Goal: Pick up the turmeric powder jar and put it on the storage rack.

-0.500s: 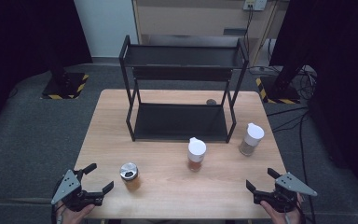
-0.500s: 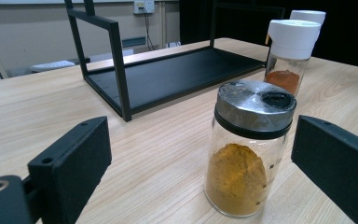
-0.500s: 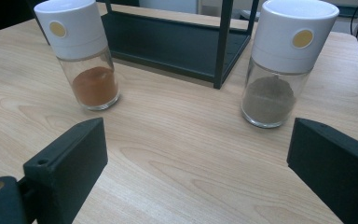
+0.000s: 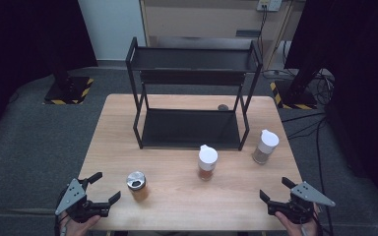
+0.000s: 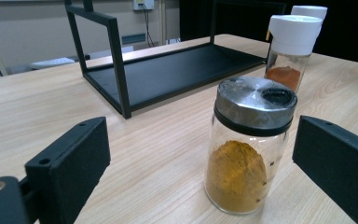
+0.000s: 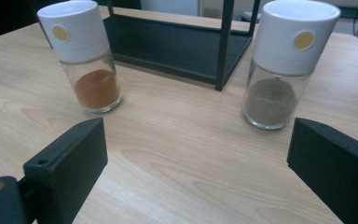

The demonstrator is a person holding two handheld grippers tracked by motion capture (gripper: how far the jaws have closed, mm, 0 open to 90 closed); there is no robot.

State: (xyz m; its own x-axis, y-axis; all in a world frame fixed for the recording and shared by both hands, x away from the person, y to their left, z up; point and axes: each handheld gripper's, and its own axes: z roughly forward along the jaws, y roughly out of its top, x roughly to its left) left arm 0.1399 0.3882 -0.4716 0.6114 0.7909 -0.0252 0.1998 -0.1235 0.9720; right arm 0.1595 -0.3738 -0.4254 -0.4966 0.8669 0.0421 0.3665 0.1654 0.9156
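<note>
Little has changed in the last half second: my left gripper (image 4: 99,189) and right gripper (image 4: 277,192) hold wide open and empty at the table's (image 4: 177,196) near edge, the yellow spice jar (image 4: 137,185) untouched just beyond my left jaws, the two white-capped jars (image 4: 207,162) farther off.

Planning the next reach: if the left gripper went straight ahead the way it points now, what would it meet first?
Most likely the metal-lidded jar of yellow powder, standing just ahead, slightly right of centre between the open left gripper.
</note>
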